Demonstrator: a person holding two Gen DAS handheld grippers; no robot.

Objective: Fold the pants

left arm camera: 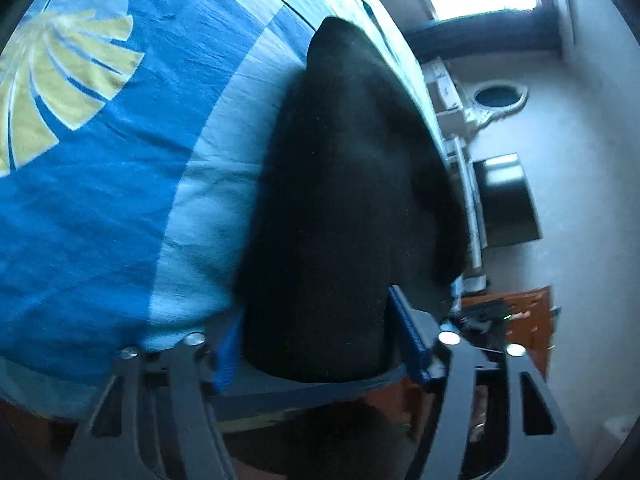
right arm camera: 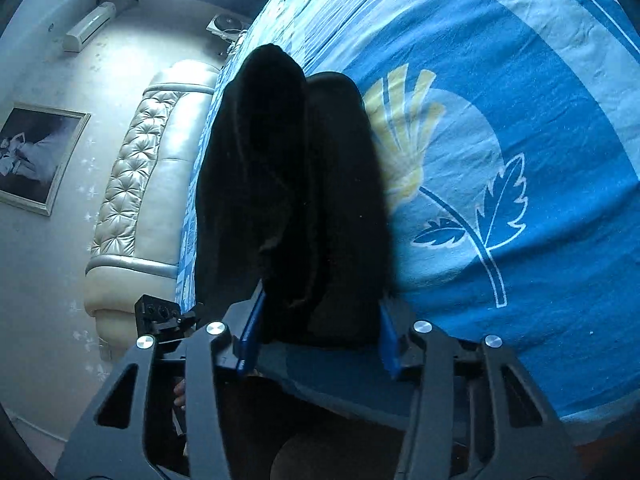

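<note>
1. two grippers work here, each with black cloth between its blue fingers. the left gripper [left arm camera: 316, 336] has its fingers [left arm camera: 408, 332] standing beside a thick end of the pants [left arm camera: 344, 208], but blur hides whether they press, so i cannot tell if it grips.
2. the right gripper [right arm camera: 318, 330] has its fingers [right arm camera: 250, 336] tight against the sides of the bunched pants [right arm camera: 288, 200], so it looks clamped on them.
3. beyond the fingers, the pants lie stretched away along the edge of the bed [right arm camera: 520, 120], on its blue leaf-print sheet, with two layers showing side by side in the right wrist view.
4. to do this step well, i judge both ends should be held firmly and level, then carried together so the edges match and no slack bunches.
5. farthest off are a tufted headboard [right arm camera: 136, 184] and pale wall.
</note>
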